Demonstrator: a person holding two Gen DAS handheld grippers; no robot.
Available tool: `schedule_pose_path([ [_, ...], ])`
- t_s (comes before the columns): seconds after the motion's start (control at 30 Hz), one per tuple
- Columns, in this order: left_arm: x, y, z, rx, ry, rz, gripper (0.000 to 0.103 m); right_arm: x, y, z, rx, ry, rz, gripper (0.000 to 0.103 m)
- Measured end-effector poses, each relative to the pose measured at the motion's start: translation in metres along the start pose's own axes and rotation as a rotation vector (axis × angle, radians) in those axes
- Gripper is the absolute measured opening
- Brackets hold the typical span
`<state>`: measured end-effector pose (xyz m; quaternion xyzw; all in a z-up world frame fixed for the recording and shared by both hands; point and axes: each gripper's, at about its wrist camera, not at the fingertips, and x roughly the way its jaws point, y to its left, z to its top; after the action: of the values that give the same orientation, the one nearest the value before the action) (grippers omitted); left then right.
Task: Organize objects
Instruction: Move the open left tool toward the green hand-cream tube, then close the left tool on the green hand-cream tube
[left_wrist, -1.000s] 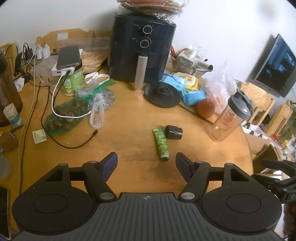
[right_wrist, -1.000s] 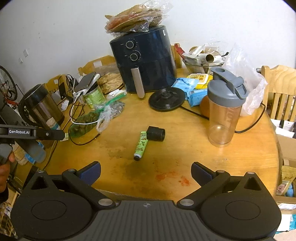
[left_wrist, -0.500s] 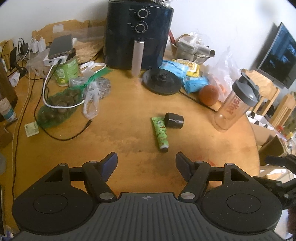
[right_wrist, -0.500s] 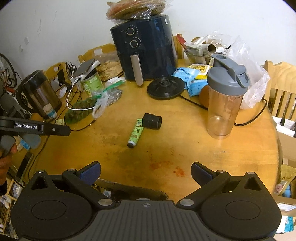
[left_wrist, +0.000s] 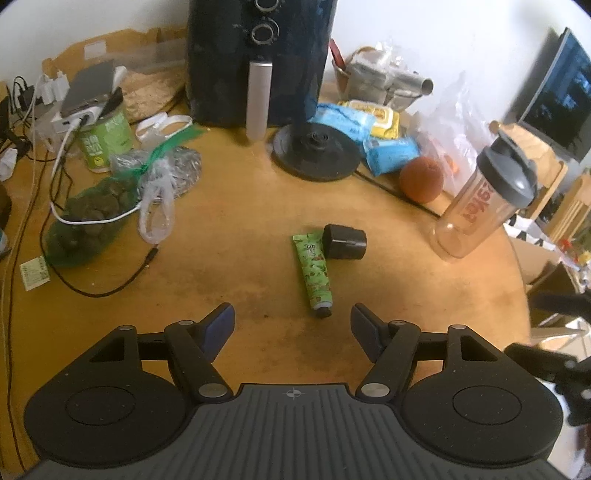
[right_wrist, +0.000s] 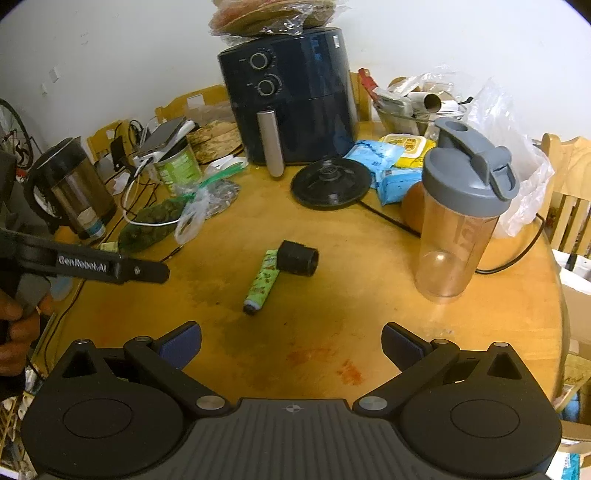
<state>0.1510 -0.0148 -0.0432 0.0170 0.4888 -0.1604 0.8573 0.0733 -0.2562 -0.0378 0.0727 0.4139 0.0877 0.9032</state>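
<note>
Both grippers, left gripper (left_wrist: 291, 323) and right gripper (right_wrist: 291, 341), hover wide open and empty, green tube (left_wrist: 313, 271) touching a black cap (left_wrist: 344, 242) just beyond on the table (left_wrist: 221, 258).

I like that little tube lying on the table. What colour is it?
The tube is bright green with small darker pictures and a black cap, clearest in the left wrist view.

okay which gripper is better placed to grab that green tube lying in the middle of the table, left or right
Left, probably. The left gripper is open, and the green tube lies just ahead of its fingers, its cap end almost between them. The right gripper is open too, but the tube sits farther ahead and left of its centre.
</note>
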Motion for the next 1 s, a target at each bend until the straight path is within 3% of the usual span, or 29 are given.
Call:
schedule_pose_path([
  [0.4, 0.038, 0.000, 0.007, 0.034, 0.047, 0.024, 0.069, 0.004, -0.016, -0.004, 0.041, -0.039, -0.116, 0.103],
  [1.0, 0.090, -0.017, 0.021, 0.105, 0.087, 0.017, 0.069, 0.002, -0.021, -0.016, 0.044, 0.005, -0.130, 0.103],
])
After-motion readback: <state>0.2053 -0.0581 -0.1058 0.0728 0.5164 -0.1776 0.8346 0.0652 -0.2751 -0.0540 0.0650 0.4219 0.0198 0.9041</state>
